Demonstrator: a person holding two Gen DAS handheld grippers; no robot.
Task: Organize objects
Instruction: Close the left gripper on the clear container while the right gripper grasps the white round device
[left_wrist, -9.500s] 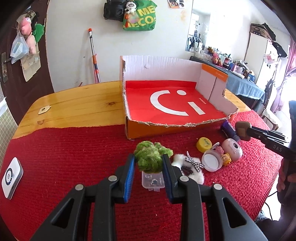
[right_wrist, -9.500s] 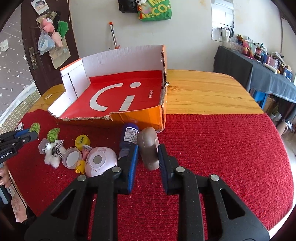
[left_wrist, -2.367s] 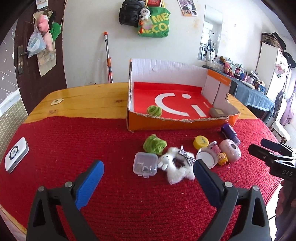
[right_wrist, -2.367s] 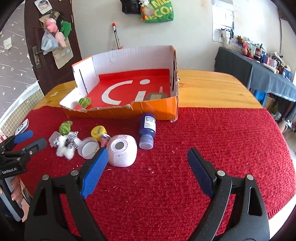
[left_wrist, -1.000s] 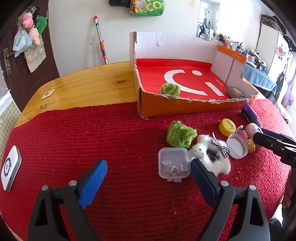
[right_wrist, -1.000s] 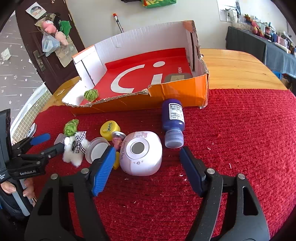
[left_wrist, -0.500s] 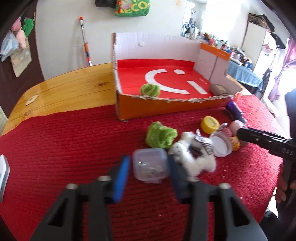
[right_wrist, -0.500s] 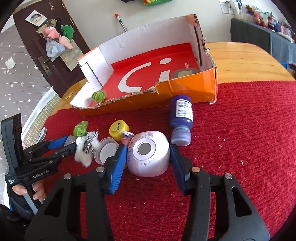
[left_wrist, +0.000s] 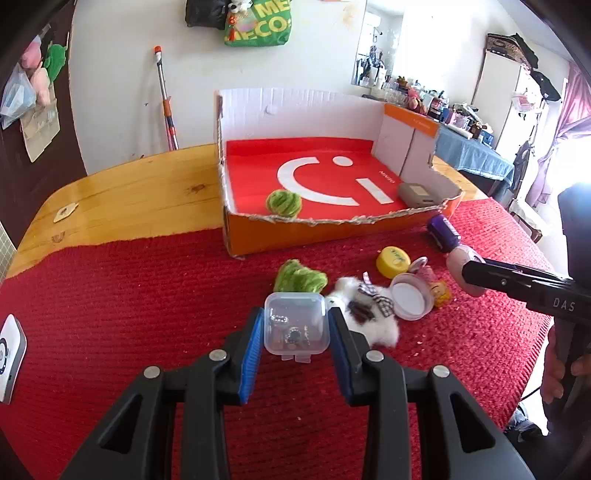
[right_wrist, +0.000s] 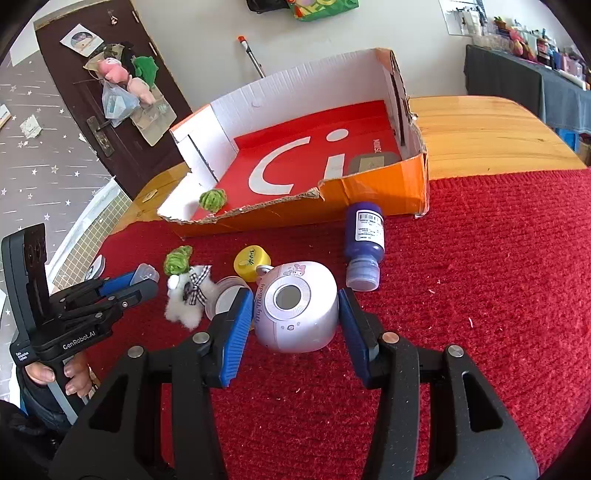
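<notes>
Both grippers have closed since a second ago, when their jaws stood wide apart around the things on the red cloth (left_wrist: 147, 295). Now the left gripper (left_wrist: 295, 332) pinches the small clear plastic case (left_wrist: 296, 325): the blue pads press on its left and right sides, and the case sits between the fingertips with its far edge a little beyond them and its small hinge tabs toward the camera. Tiny metal pieces show through the lid.

Just beyond the case lies a green fuzzy ball (left_wrist: 300, 277), and to the right of it, touching the right finger, the white plush toy (left_wrist: 369, 314) with a checked bow. Next to the toy are the open round compact (left_wrist: 410, 301) and the yellow cap (left_wrist: 393, 261).

On the other side, the right gripper (right_wrist: 295, 314) holds the pink round device (right_wrist: 297, 312), which has a lens-like circle on its front. The pads are on its left and right sides, and the device fills the gap between them, with its front face turned toward the camera. The purple bottle (right_wrist: 364, 245) lies on its side just beyond the right finger, apart from it, with its cap pointing to the gripper.

Farther back stands the orange cardboard box (right_wrist: 369, 195), its near wall torn. Inside it, on the red floor, a second green ball (right_wrist: 211, 199) rests near the left front corner and a grey flat object (right_wrist: 373, 162) near the right front corner.
</notes>
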